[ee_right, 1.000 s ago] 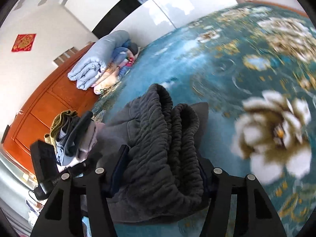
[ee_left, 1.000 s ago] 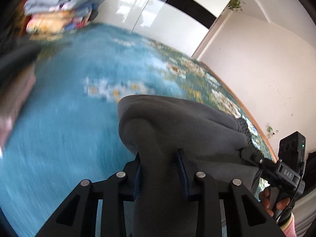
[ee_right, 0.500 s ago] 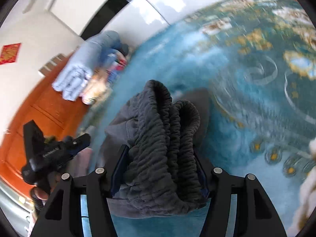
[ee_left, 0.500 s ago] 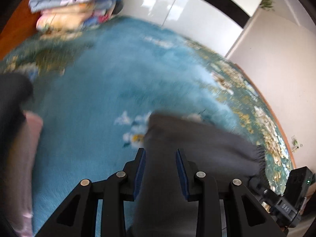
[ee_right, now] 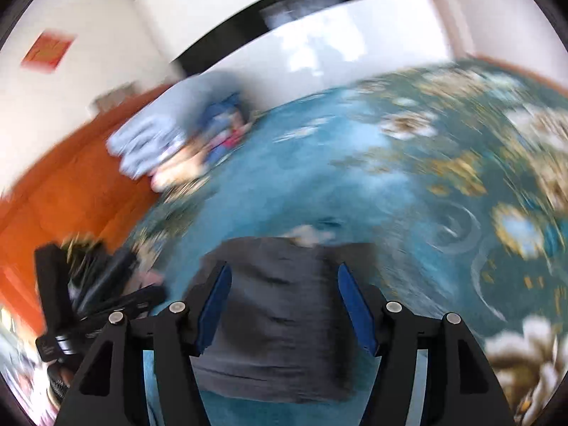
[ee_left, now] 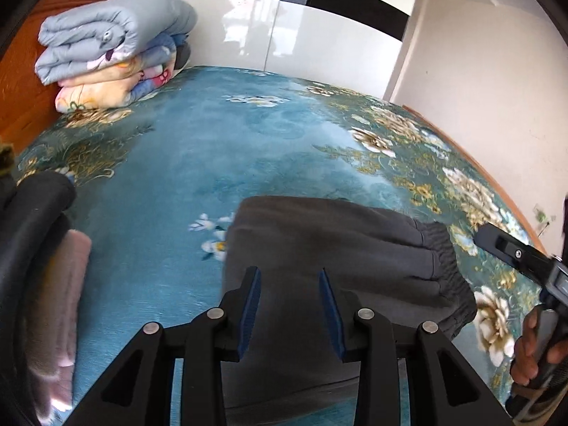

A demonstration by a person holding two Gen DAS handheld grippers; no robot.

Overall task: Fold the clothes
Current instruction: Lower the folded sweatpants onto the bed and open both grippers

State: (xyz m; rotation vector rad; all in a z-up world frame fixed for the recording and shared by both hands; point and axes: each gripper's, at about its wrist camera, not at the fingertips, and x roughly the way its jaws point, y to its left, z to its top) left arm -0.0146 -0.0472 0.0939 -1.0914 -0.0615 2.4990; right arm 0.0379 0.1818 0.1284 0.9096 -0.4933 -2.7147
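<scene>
We see the folded dark grey garment (ee_left: 340, 259) lying on the blue floral bedspread (ee_left: 213, 149) in the lower centre of the left view, its near edge hidden under our left gripper (ee_left: 289, 305), whose fingers stand apart, released. Our right gripper (ee_right: 284, 305) is likewise spread, holding nothing; its view is badly smeared. Folded quilts (ee_left: 113, 46) sit upper left, and a pink cloth (ee_left: 60, 301) is cut off at lower left.

Two close, low wrist views over shared dark trousers (ee_left: 337, 248) and bedspread (ee_left: 177, 142).
</scene>
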